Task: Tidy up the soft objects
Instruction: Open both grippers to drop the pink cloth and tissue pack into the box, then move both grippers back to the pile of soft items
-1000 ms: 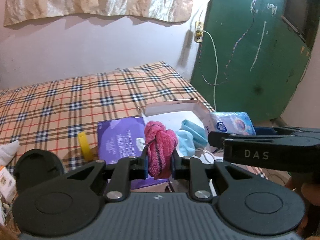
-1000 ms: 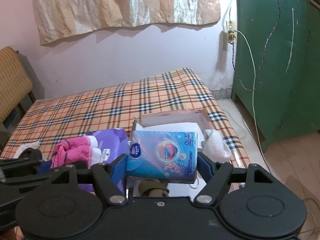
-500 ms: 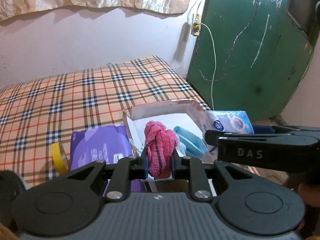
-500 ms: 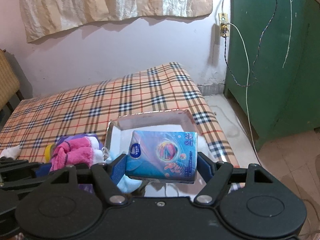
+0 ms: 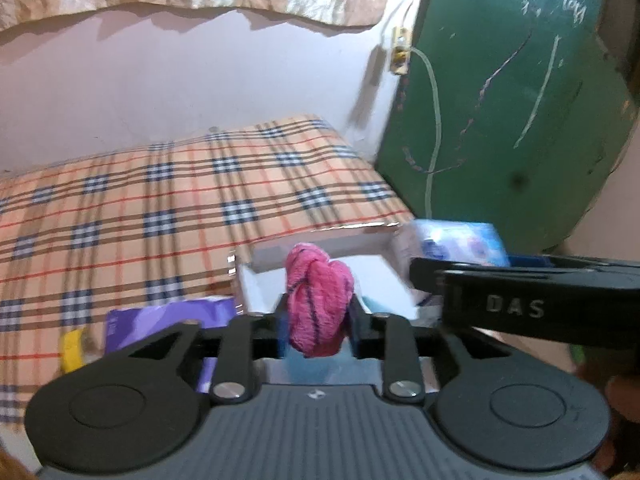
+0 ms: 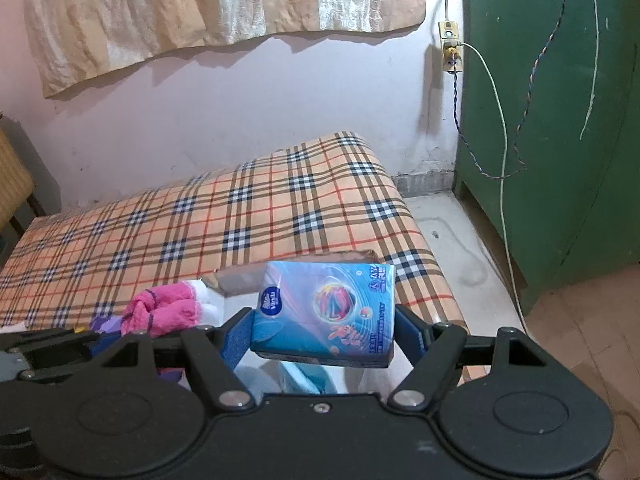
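A knotted pink cloth (image 5: 318, 292) sits between the pads of my left gripper (image 5: 318, 320), whose jaws are opening; the cloth still fills the gap and touches both pads. It hangs over an open cardboard box (image 5: 320, 240) with a white inside on the plaid bed. My right gripper (image 6: 322, 328) grips a blue tissue pack (image 6: 324, 308) by its ends above the same box (image 6: 304, 264), its jaws easing slightly. In the left wrist view the tissue pack (image 5: 456, 240) and one of the right fingers (image 5: 520, 300) cross the right side.
A light blue cloth (image 5: 308, 364) lies in the box under the pink one. A purple pack (image 5: 168, 316) and a yellow tape roll (image 5: 72, 348) lie left of the box on the bed (image 5: 160, 200). A green door (image 6: 540, 120) and a hanging cable (image 6: 500, 140) stand to the right.
Both grippers have moved forward and a little down, so the box is now right under them. The left jaws stand wider around the pink cloth than before.
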